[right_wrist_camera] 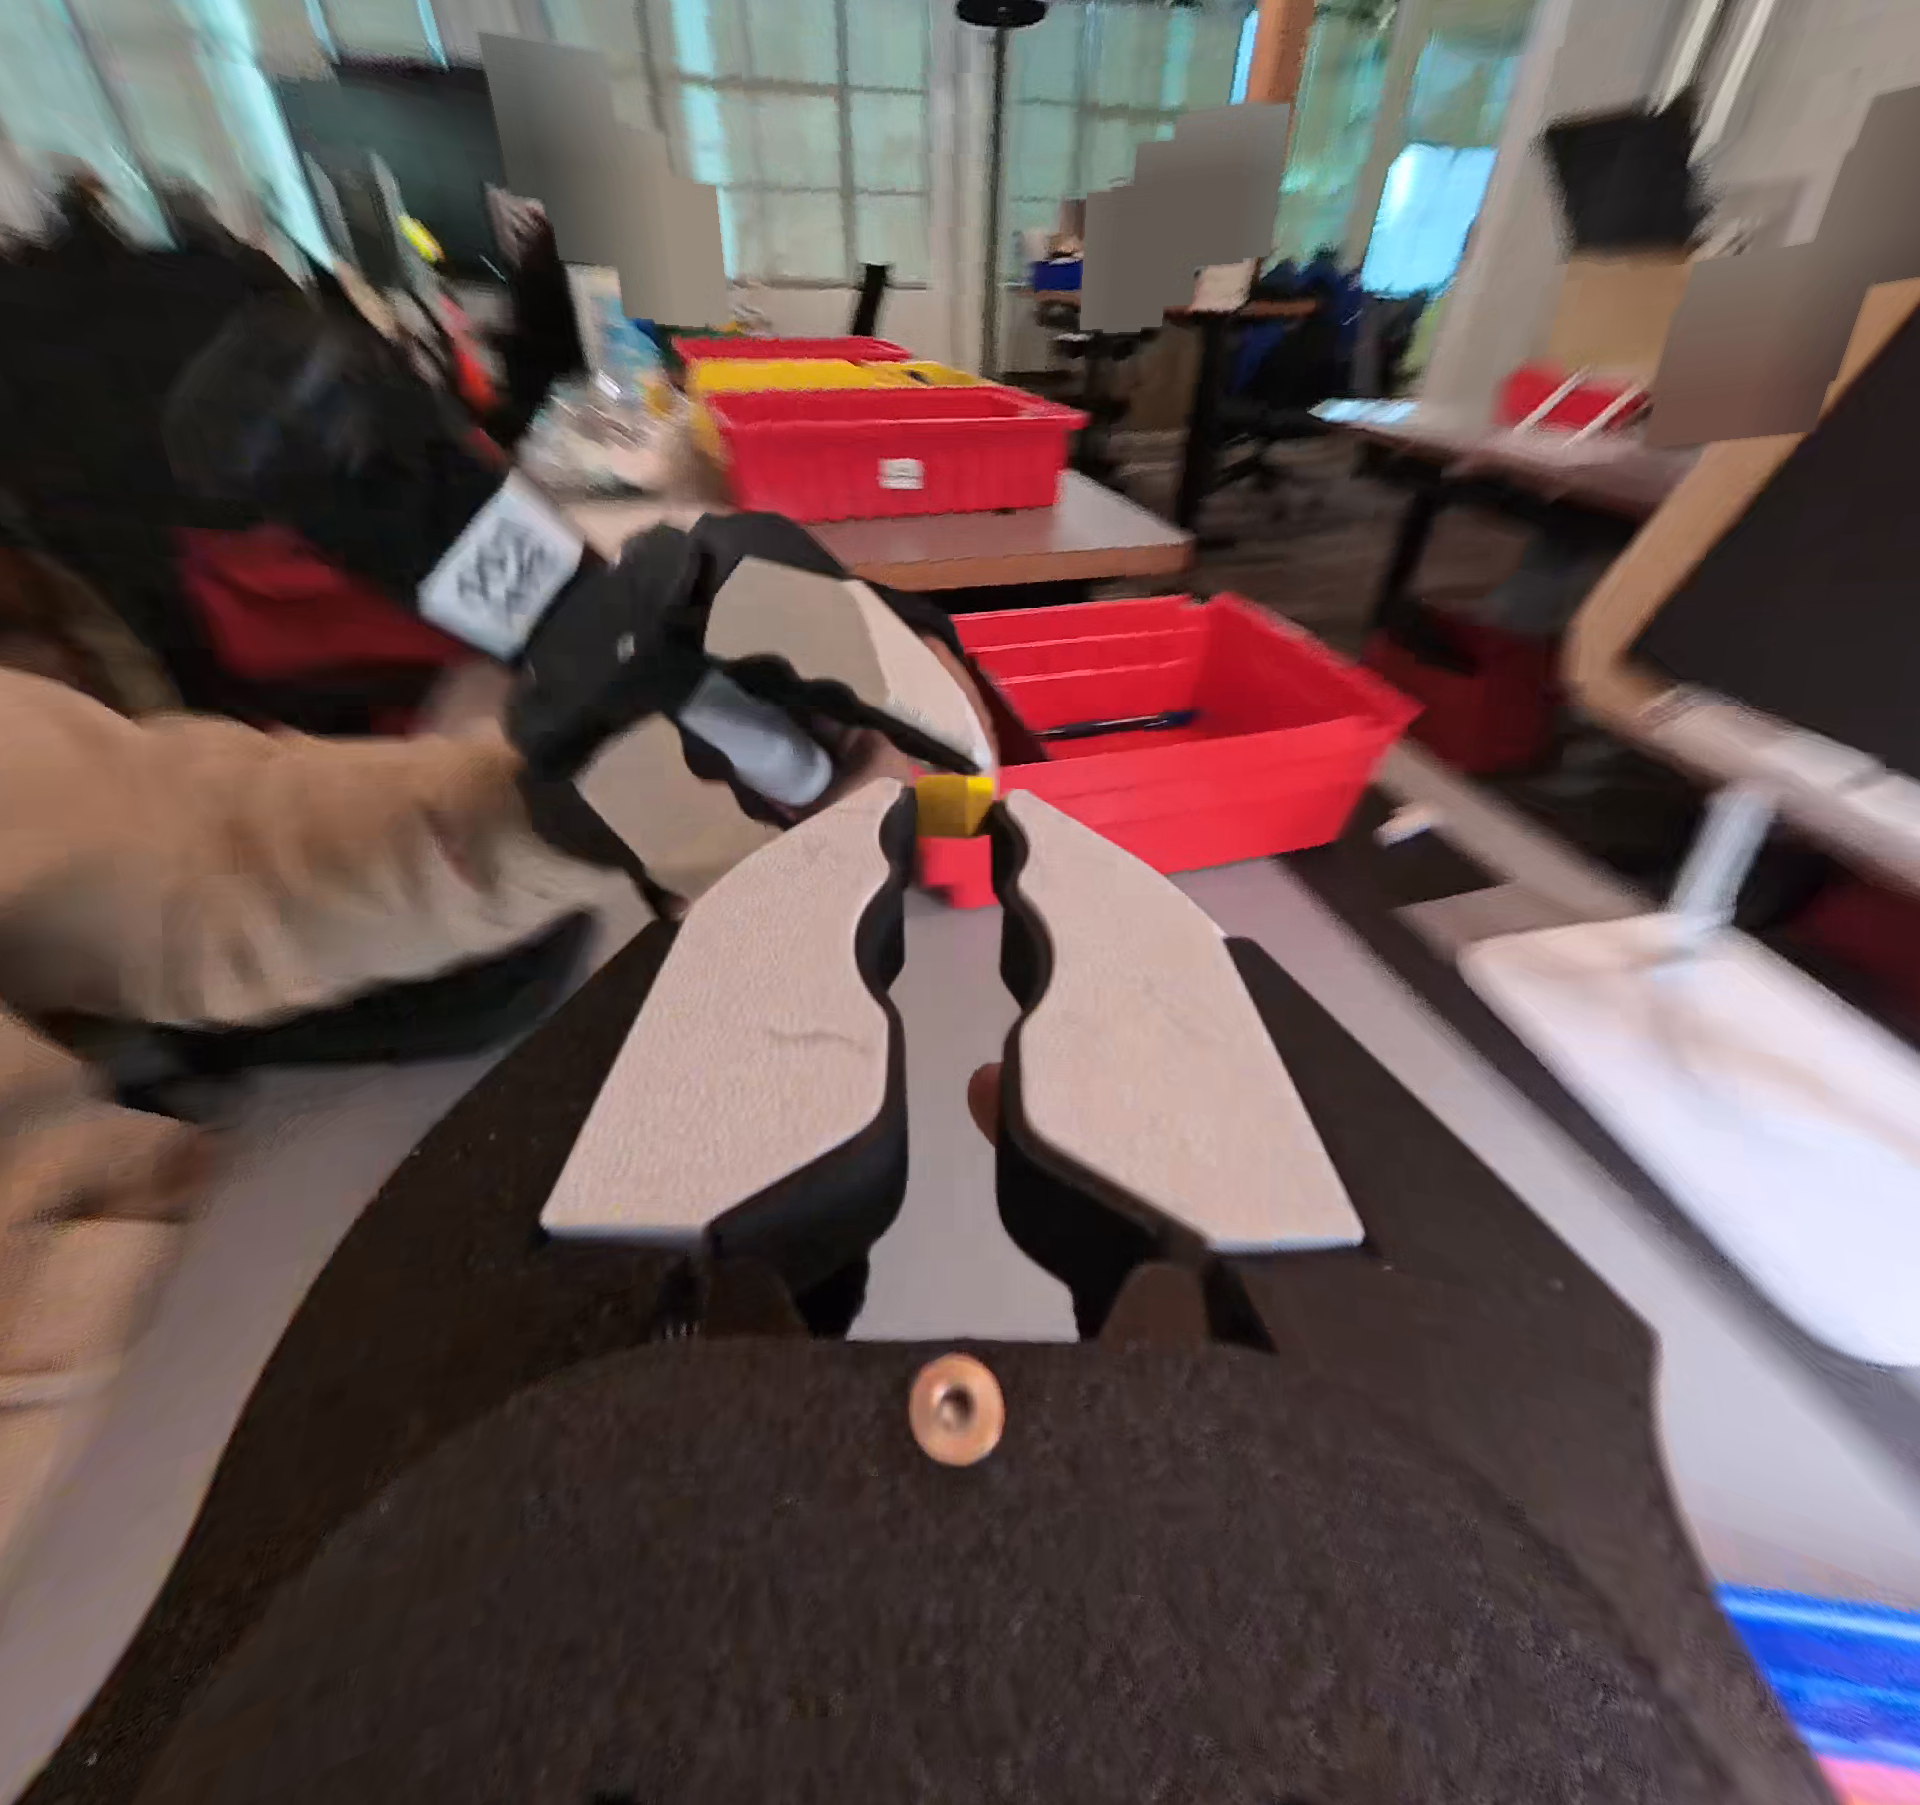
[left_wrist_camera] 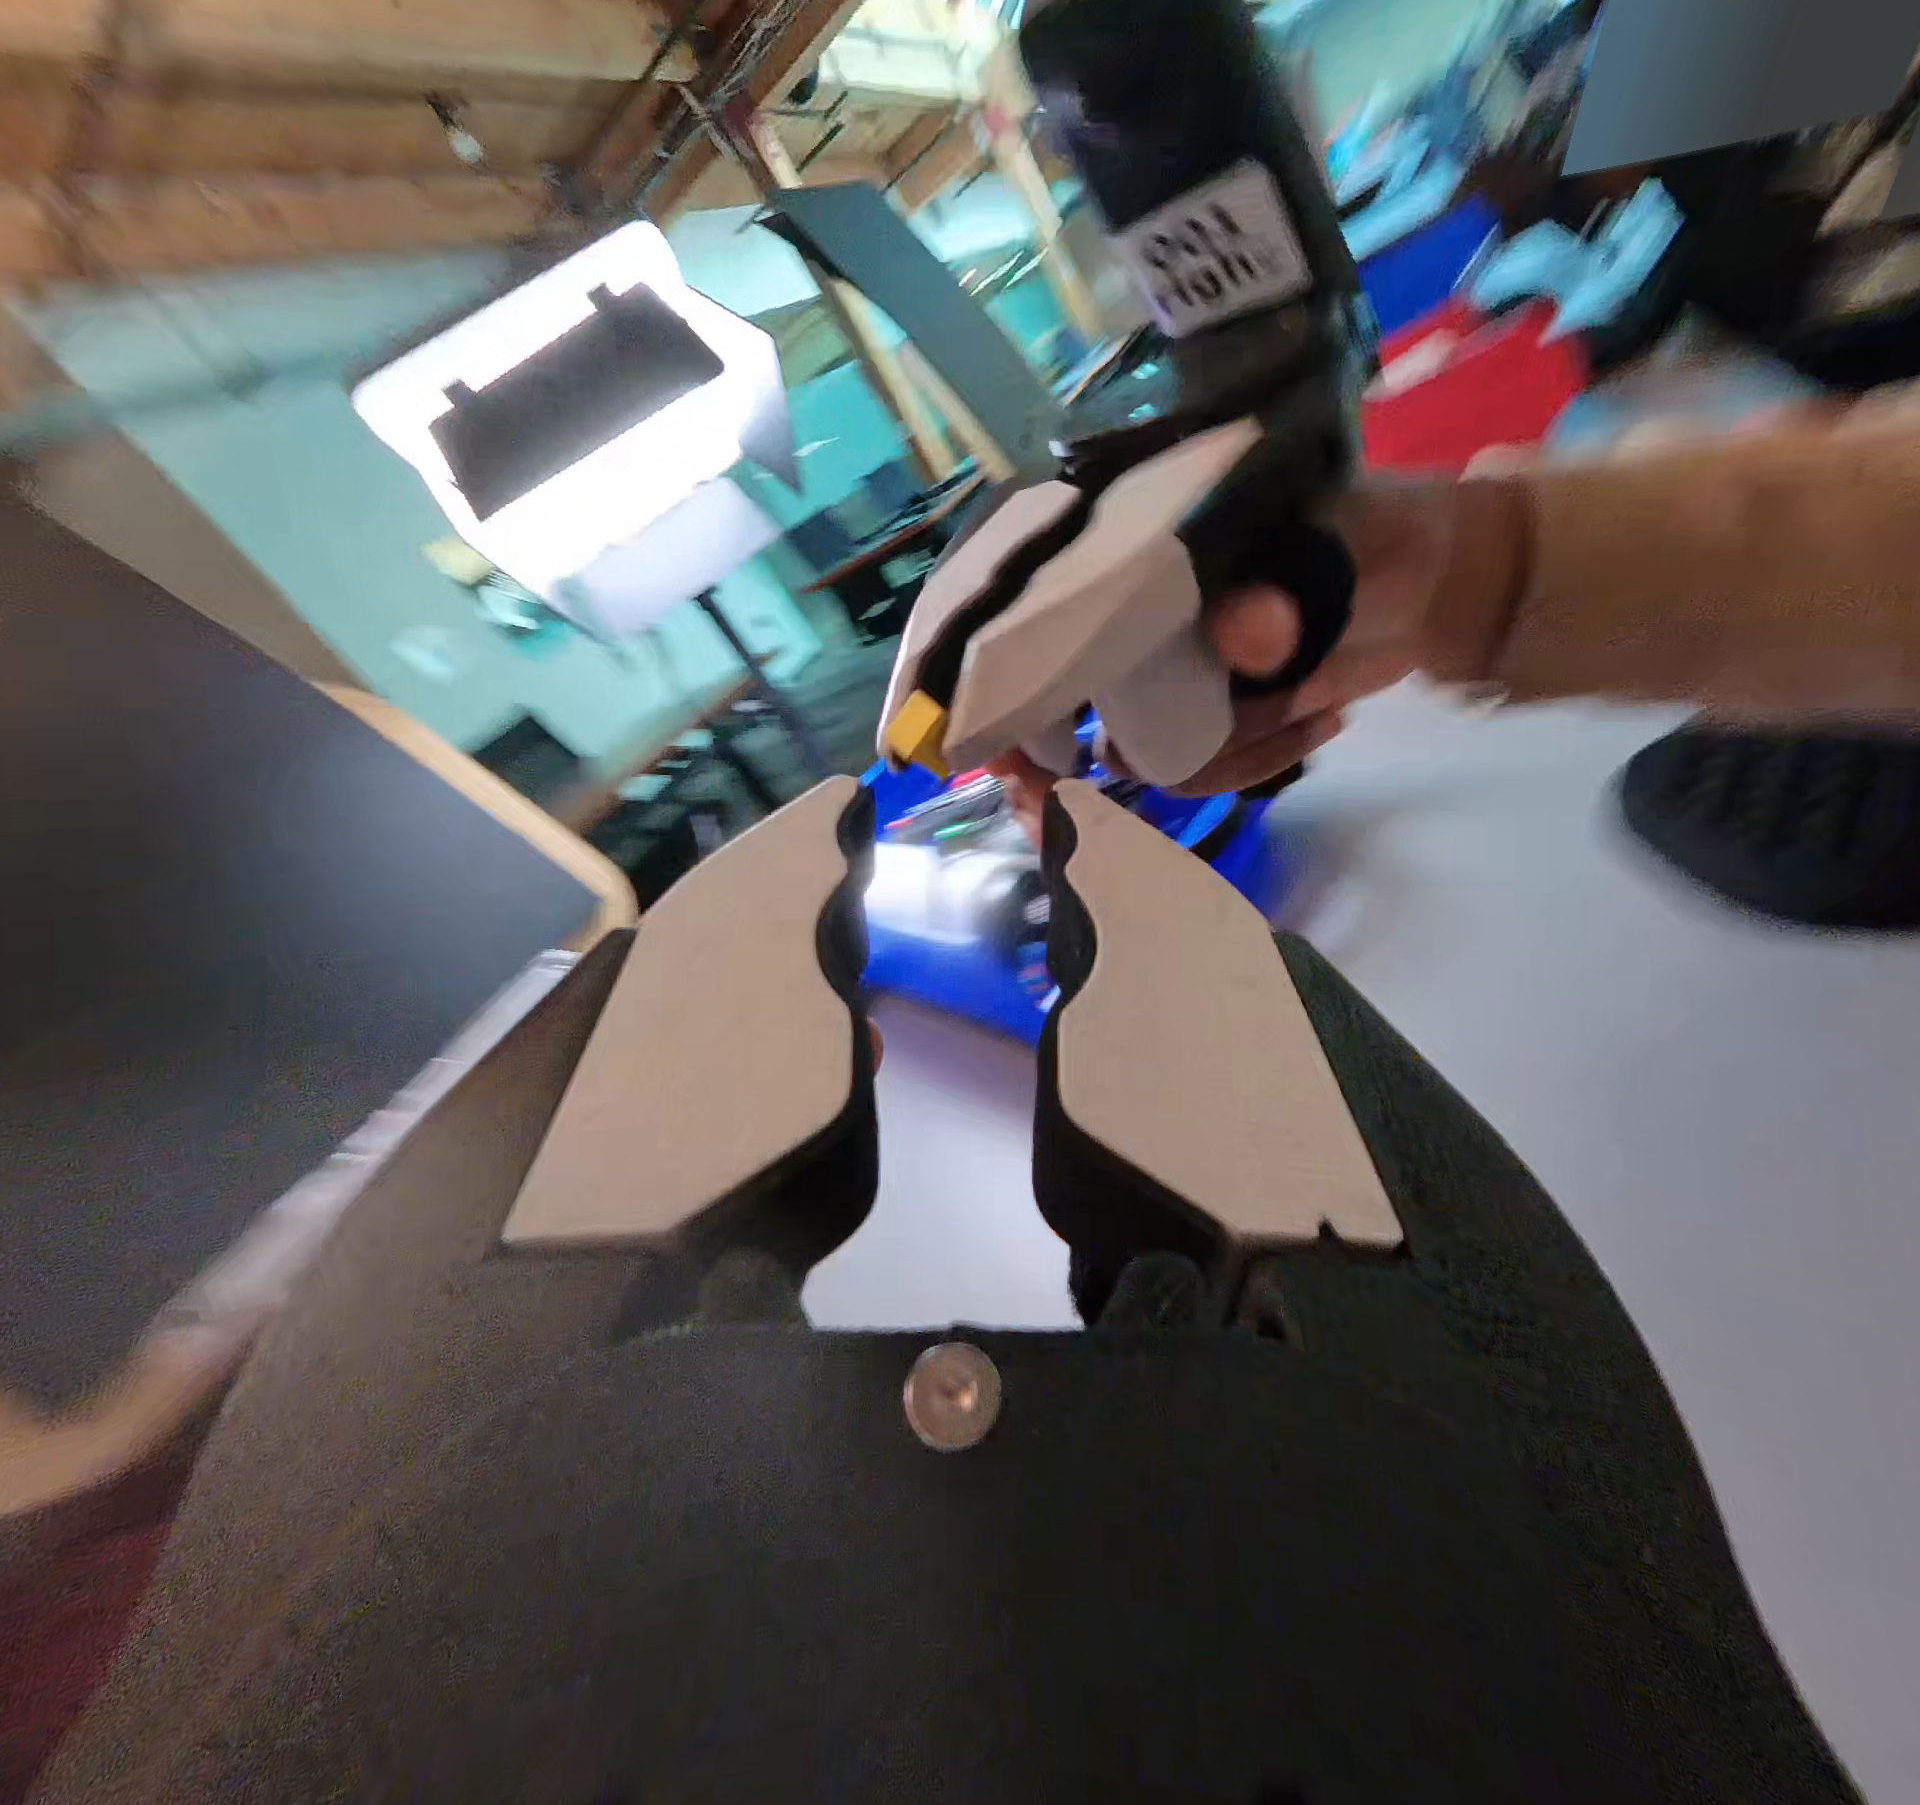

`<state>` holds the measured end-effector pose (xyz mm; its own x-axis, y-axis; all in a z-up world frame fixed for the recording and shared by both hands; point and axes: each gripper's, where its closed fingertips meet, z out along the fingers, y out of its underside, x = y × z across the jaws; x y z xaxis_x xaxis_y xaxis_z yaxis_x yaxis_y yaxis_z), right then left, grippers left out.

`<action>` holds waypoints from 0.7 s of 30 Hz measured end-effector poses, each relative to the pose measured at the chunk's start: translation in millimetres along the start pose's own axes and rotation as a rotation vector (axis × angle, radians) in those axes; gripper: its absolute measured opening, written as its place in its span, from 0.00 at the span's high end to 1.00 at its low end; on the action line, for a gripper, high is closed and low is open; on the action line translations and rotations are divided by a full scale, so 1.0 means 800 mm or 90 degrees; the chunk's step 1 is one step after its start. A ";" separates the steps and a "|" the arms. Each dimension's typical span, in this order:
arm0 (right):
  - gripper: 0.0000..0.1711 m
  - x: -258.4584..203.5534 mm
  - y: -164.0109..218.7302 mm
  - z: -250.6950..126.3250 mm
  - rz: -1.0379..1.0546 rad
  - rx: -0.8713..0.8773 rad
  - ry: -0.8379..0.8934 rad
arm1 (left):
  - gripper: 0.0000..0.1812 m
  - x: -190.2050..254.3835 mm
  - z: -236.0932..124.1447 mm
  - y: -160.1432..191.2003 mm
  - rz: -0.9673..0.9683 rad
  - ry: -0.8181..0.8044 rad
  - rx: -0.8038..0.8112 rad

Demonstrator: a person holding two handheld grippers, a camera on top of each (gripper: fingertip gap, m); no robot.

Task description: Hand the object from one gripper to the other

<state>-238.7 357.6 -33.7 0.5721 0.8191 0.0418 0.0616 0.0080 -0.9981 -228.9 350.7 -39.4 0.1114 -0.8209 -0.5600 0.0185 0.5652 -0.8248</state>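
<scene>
A small yellow block (right_wrist_camera: 951,805) is pinched between the tips of my right gripper (right_wrist_camera: 948,810), which is shut on it and holds it in the air. In the left wrist view the right gripper (left_wrist_camera: 928,729) comes in from the upper right, held by a hand, with the yellow block (left_wrist_camera: 914,729) at its tip. My left gripper (left_wrist_camera: 951,805) is open and empty, its left fingertip just below the block. In the right wrist view the left gripper (right_wrist_camera: 914,753) reaches in from the left, open, its tips next to the block.
A grey table (right_wrist_camera: 1351,1080) lies below. Red bins (right_wrist_camera: 1174,716) stand beyond the grippers, with more red and yellow bins (right_wrist_camera: 894,446) on a far table. A white tray (right_wrist_camera: 1714,1111) lies at the right. A blue bin (left_wrist_camera: 956,966) lies below my left gripper.
</scene>
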 end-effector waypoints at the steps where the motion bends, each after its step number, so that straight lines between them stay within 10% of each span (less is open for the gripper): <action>1: 0.92 0.003 -0.004 -0.005 -0.090 -0.004 0.036 | 0.83 -0.003 -0.003 -0.002 -0.098 0.033 0.023; 9: 0.92 -0.029 0.003 -0.004 -0.626 -0.080 0.131 | 0.89 0.009 -0.012 -0.018 -0.543 0.273 0.067; 21: 0.92 -0.071 0.019 -0.011 -0.593 -0.109 -0.032 | 0.91 0.062 -0.031 -0.028 -0.563 0.476 0.031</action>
<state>-262.9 306.0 -50.9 0.1974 0.5495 0.8119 0.5970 0.5895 -0.5441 -248.6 295.3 -50.3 -0.5736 -0.7655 0.2915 -0.1637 -0.2416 -0.9565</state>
